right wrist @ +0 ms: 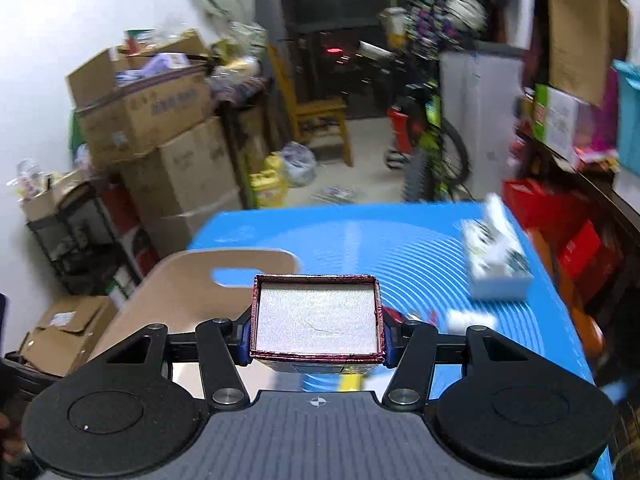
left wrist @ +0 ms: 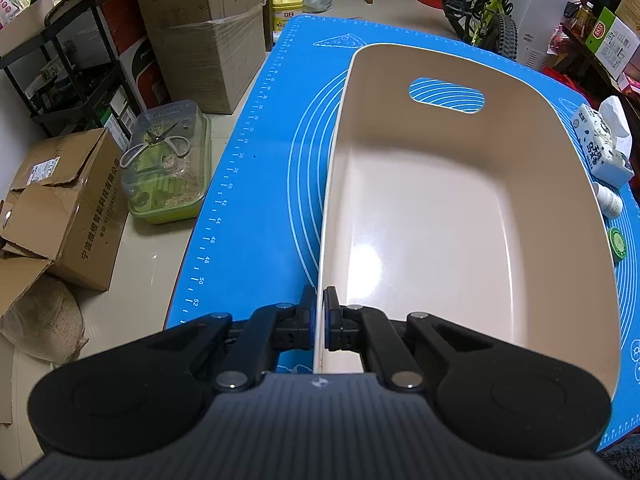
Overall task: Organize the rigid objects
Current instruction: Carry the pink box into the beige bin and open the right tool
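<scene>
Beige bin (left wrist: 460, 216) lies ahead-left of right tool (right wrist: 317, 330), long axis running away; right tool clamped on red box (right wrist: 317, 320); left tool (left wrist: 319, 320) pinches bin's near wall.

Left wrist view: close, steeply down onto beige bin (left wrist: 460, 208) and blue mat (left wrist: 256, 200). Right wrist view: higher, shallower, facing the room. Shared: bin, mat, tissue pack (right wrist: 496, 260).

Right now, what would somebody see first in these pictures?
A big cream bin sits empty on a bright blue mat, with the left gripper pinching its rim. The right gripper holds a small red-edged box up above the mat.
</scene>
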`<state>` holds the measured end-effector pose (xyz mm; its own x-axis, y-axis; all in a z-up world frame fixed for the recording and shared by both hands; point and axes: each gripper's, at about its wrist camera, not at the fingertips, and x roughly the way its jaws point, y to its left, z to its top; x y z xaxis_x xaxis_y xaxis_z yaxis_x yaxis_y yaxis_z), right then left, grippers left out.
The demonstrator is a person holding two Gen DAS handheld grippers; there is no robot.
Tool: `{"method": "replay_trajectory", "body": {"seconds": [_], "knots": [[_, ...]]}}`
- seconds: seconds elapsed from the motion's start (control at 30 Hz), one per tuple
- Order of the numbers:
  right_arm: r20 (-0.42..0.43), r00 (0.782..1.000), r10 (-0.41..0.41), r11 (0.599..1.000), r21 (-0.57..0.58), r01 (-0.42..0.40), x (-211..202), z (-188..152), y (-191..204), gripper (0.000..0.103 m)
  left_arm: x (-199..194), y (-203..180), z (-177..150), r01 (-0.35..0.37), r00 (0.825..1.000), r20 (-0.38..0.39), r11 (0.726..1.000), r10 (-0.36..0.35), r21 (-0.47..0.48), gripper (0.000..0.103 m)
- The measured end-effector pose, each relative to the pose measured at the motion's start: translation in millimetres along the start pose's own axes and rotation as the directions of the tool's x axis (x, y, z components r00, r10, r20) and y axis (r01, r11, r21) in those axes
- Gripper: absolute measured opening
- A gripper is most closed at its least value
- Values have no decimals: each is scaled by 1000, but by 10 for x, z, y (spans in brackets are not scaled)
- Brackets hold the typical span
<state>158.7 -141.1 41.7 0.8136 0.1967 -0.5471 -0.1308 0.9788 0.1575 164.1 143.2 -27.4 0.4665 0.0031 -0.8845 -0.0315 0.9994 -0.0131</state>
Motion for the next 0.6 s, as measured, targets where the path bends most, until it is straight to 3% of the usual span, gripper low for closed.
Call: {"method": "replay_trajectory", "body": {"seconds": [0.27,0.6], "knots": [[-70,996,64,990,-121,-72,402,-16,566,60,2,6,-1,-2,1000,0,1000,2,2,6],[-242,968,69,968,-217,-124,920,-420,1044,59,1,1,-9,-6,1000,0,1000,6,6,6]]}}
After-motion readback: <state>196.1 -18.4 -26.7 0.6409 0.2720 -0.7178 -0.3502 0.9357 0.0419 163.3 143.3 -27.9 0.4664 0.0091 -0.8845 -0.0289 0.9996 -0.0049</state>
